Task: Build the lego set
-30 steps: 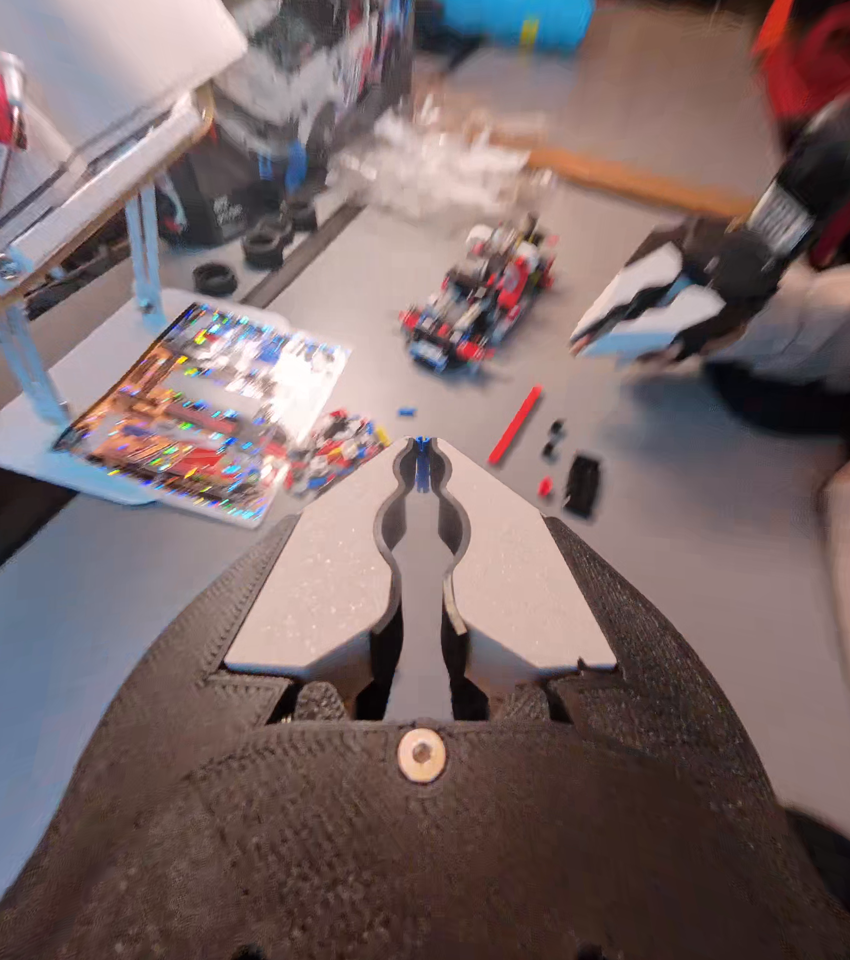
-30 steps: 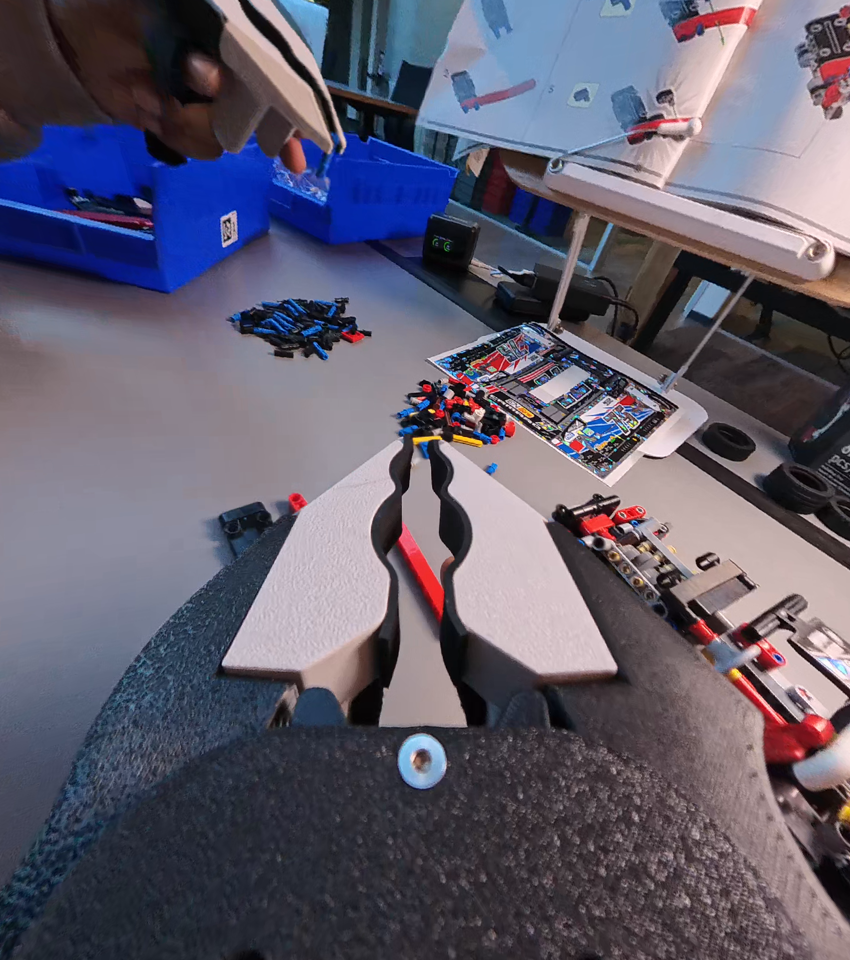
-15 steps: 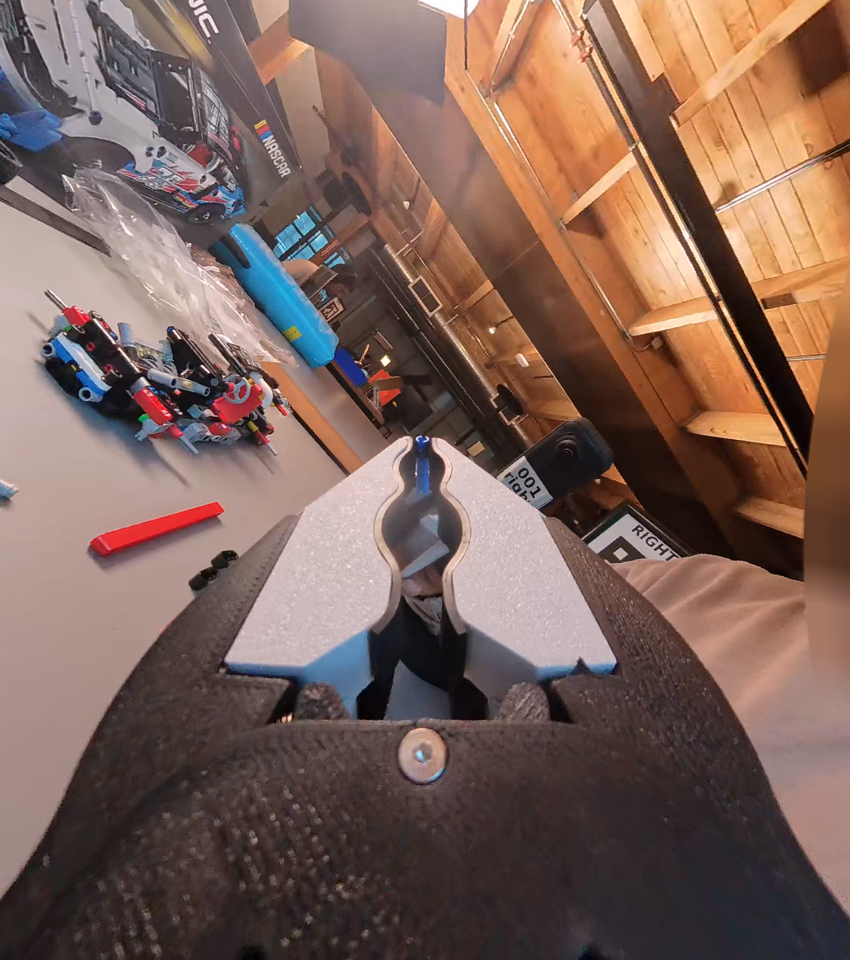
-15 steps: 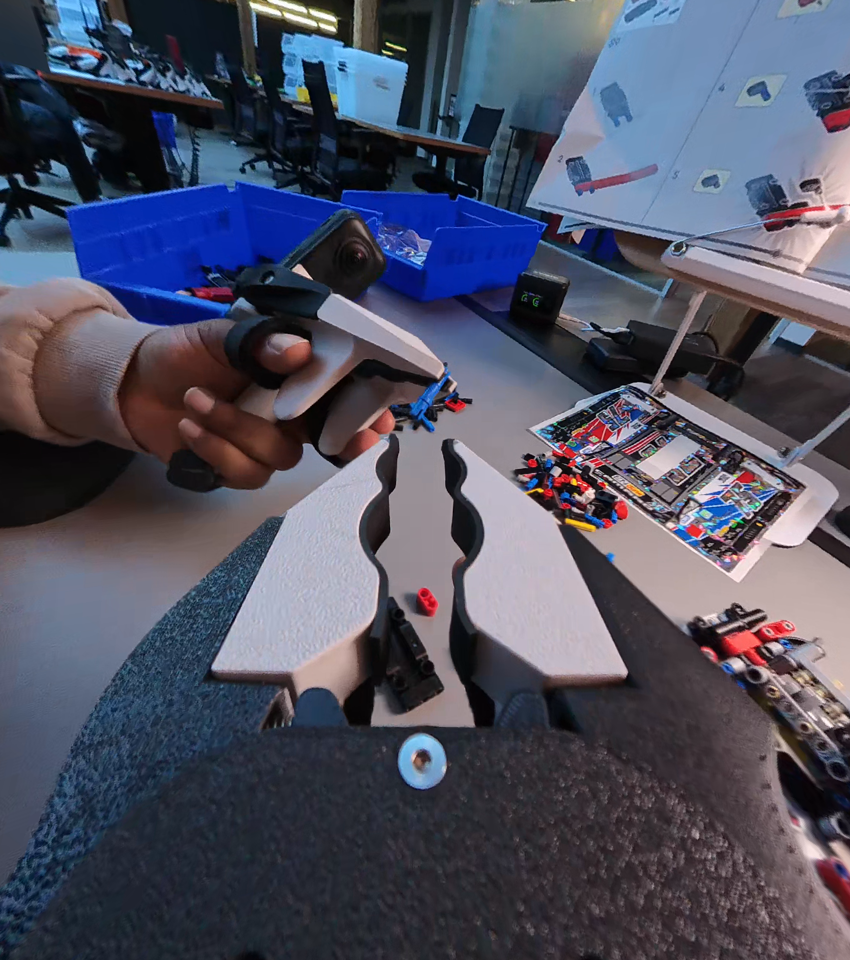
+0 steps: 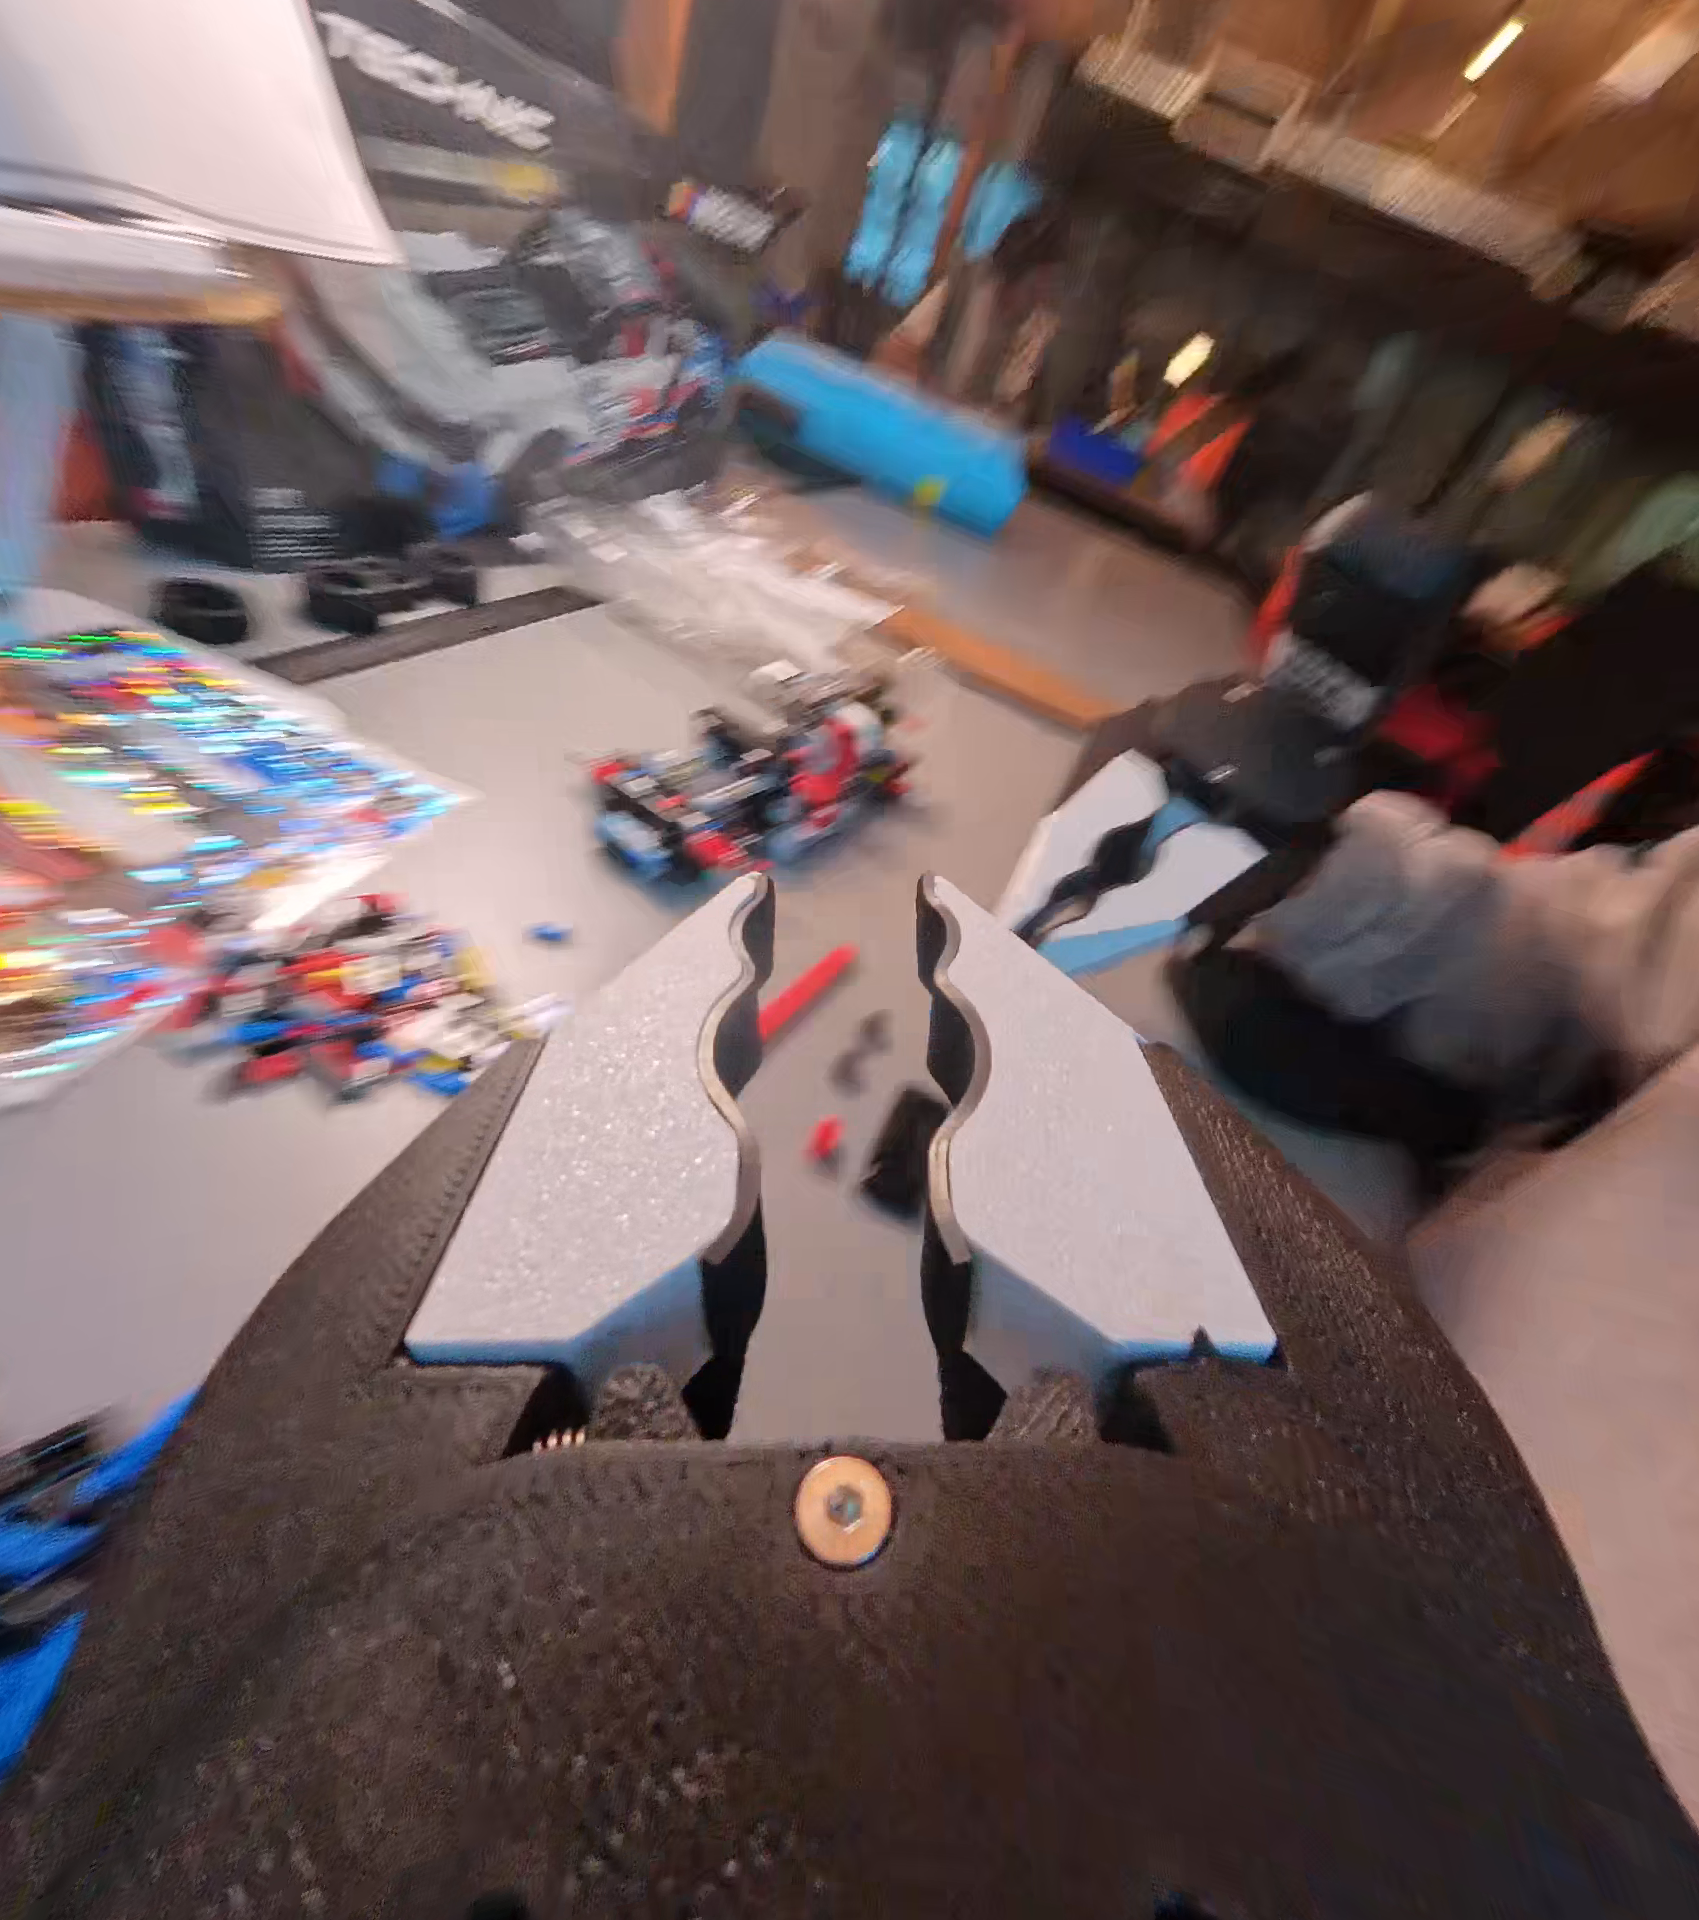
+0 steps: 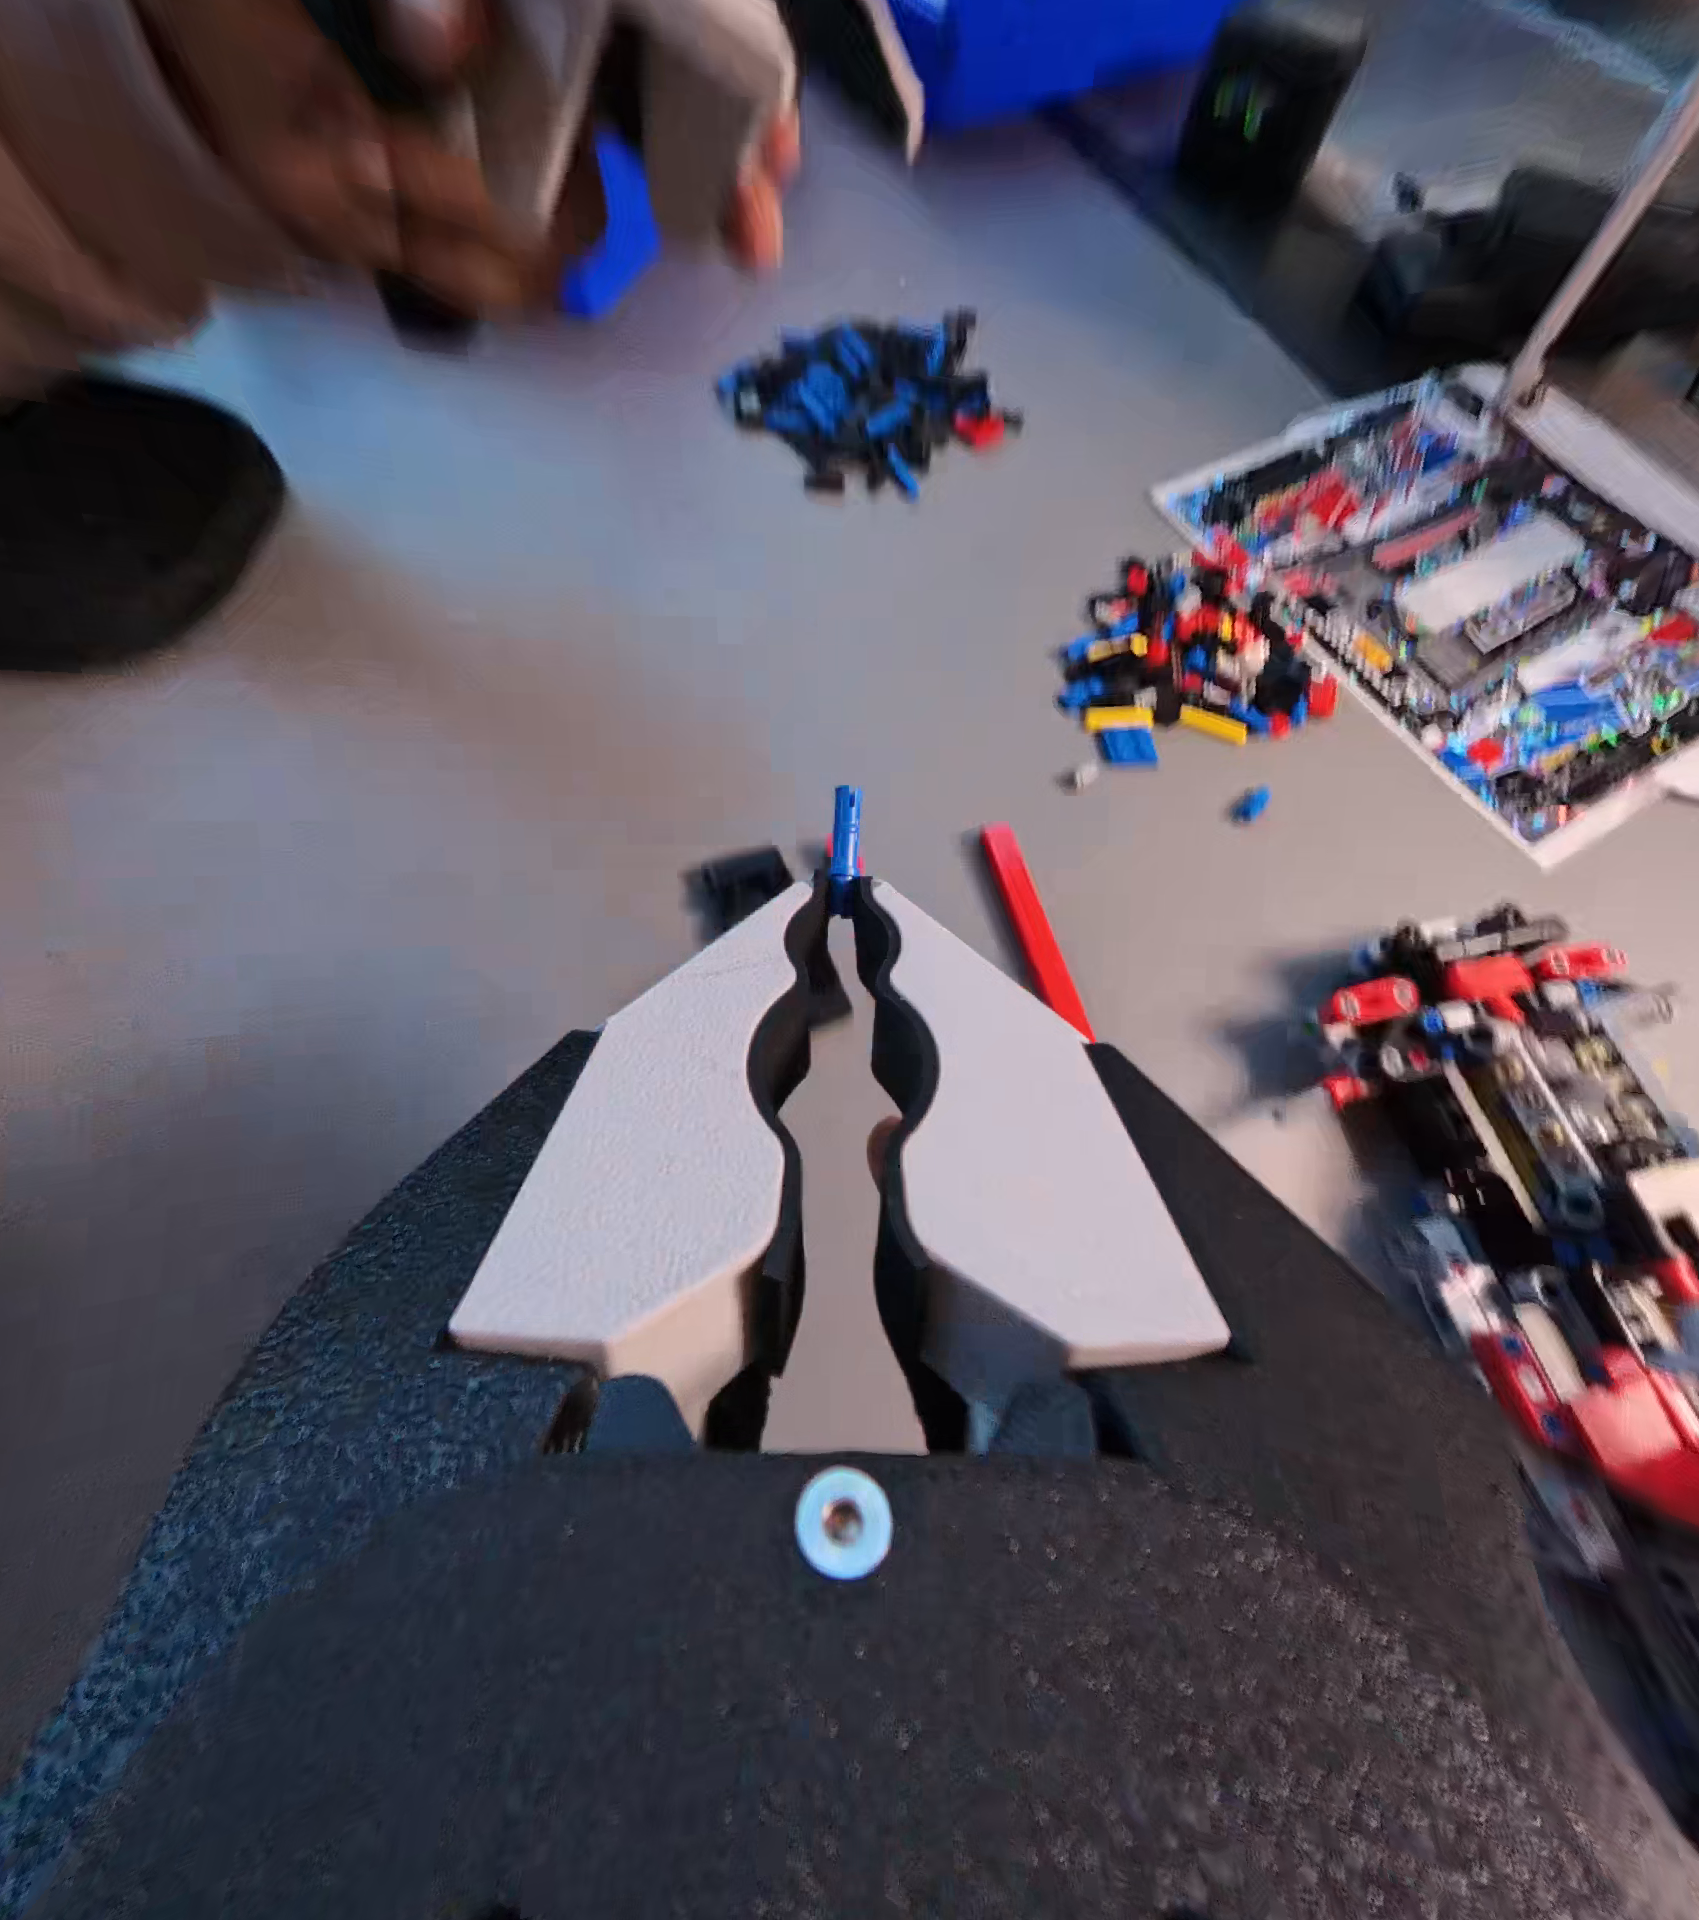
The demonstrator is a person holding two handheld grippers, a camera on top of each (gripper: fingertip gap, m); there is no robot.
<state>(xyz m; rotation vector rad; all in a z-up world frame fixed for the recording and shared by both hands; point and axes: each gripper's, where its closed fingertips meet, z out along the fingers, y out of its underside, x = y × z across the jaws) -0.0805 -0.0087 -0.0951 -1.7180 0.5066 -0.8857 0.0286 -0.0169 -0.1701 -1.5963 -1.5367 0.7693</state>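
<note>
Right tool [image 6: 845,883]: tips pinched together on a small blue pin [image 6: 845,831], which stuck out forward past the tips, above the grey worktop [image 6: 409,831].

Left tool [image 5: 845,904]: fingers well apart, nothing between them.

Landmark: the part-built lego car [image 6: 1551,1143], red, black and grey, lying on the worktop.

- Red beam [image 6: 1032,956]: flat on the worktop just left of the car, beside the right tool's tips.
- Black piece [image 6: 741,873]: farther left of the car, beyond the beam, near the blue pin.
- Small red piece [image 5: 824,1138]: seen in the left wrist view through the left tool's gap, next to the black piece [image 5: 902,1148].
- Mixed heap of pieces [image 6: 1188,665]: red, blue, black and yellow, beyond the car, touching the edge of the sticker sheet [image 6: 1510,613].
- Heap of blue and black pins [image 6: 866,400]: well beyond the car, to the left of the mixed heap.
- Black tyres [image 5: 377,592]: in the left wrist view, past the sticker sheet [image 5: 97,831], well apart from the car [image 5: 751,790].
- A person's hand [image 6: 357,156]: blurred, far left of the car, holding the left tool.
</note>
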